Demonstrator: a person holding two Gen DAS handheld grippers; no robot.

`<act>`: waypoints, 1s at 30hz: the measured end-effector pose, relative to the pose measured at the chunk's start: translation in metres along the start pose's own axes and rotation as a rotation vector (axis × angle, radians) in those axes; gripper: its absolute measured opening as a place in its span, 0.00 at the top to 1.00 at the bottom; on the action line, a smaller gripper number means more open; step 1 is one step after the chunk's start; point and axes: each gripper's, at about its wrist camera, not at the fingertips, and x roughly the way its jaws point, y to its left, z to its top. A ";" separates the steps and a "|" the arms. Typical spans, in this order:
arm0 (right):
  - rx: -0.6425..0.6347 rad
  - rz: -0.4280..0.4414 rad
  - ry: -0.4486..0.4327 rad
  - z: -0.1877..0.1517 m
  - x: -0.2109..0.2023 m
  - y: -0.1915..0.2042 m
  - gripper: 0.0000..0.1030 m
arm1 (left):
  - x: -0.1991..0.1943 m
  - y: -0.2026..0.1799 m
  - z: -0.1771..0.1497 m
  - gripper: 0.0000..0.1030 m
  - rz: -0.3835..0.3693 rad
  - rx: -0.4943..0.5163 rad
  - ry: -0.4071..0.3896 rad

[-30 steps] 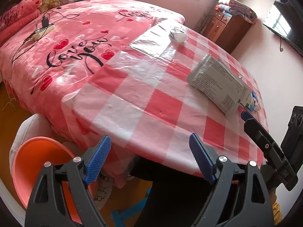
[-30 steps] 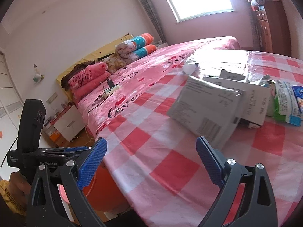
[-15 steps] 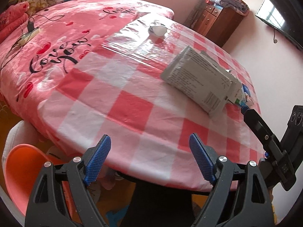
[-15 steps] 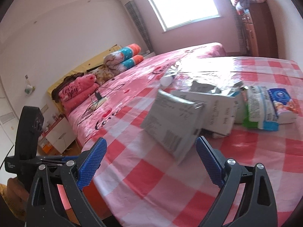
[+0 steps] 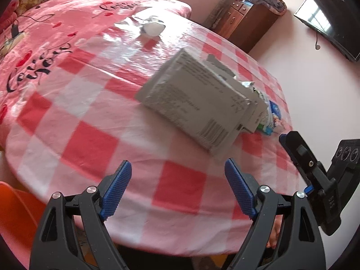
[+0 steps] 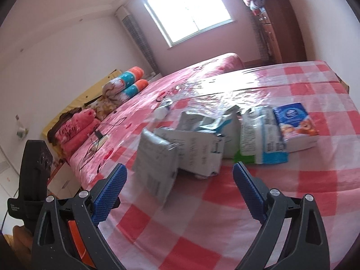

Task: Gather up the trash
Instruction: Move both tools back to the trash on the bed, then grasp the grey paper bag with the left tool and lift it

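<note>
The grey mailer bag (image 5: 195,101) lay mid-surface (image 5: 90,121), long axis running far-left to near-right; bare checked cloth lay nearer; left gripper (image 5: 177,189) and right gripper (image 6: 180,189) hung released, empty.

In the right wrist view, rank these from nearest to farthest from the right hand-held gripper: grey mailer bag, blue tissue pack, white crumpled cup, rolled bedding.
From the right hand-held gripper:
1. Grey mailer bag, just ahead, slightly left.
2. Blue tissue pack, ahead to the right.
3. White crumpled cup, farther back, left of centre.
4. Rolled bedding, on the bed, far left.
</note>
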 end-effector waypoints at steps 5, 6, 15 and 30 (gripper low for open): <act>0.046 -0.017 -0.011 0.005 -0.003 -0.019 0.09 | 0.014 -0.008 0.008 0.17 -0.060 -0.045 0.013; 0.054 -0.019 -0.014 0.006 -0.004 -0.023 0.09 | 0.017 -0.007 0.009 0.17 -0.074 -0.061 0.016; 0.087 -0.016 -0.006 0.010 -0.002 -0.038 0.09 | 0.038 0.004 0.019 0.17 -0.251 -0.259 -0.031; 0.075 0.019 0.016 0.010 0.003 -0.040 0.09 | 0.057 0.008 0.041 0.14 -0.260 -0.399 -0.073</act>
